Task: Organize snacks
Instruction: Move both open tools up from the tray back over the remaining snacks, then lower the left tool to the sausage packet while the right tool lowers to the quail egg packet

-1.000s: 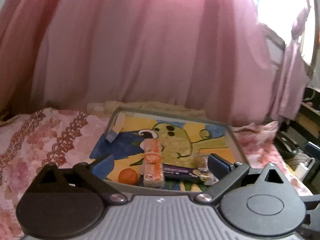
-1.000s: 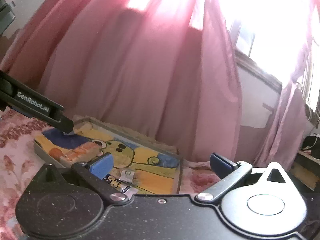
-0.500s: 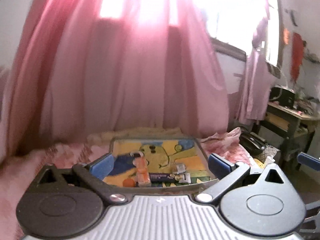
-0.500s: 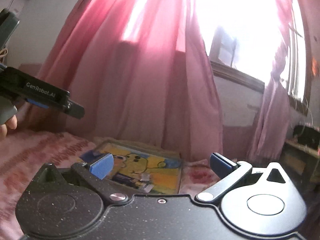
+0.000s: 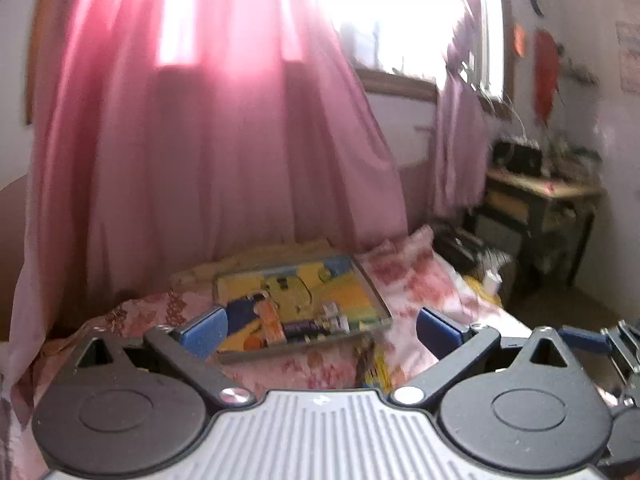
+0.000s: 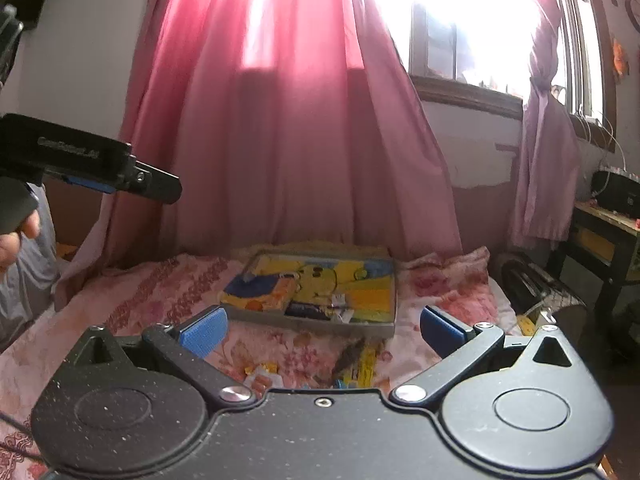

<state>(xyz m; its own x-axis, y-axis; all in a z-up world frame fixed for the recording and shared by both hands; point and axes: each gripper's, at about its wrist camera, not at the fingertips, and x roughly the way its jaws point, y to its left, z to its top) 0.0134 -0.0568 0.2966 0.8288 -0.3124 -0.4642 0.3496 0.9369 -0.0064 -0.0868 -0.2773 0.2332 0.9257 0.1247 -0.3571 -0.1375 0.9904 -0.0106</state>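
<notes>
Tray (image 6: pixel 390 322) lies on bed (image 6: pixel 168 292), landmark for all. In tray, near its front wall: long packet (image 6: pixel 276 300) toward left, flat bar (image 6: pixel 306 312) right of it, small wrappers (image 6: pixel 340 312) right of bar. Before tray, on bed: loose packets (image 6: pixel 360 364) and small pouch (image 6: pixel 262 376), left of those packets. Behind tray: curtain (image 6: pixel 288 128). Right of tray, off bed: table (image 6: pixel 604 236). Left of tray, raised above bed: left gripper (image 6: pixel 120 176).
</notes>
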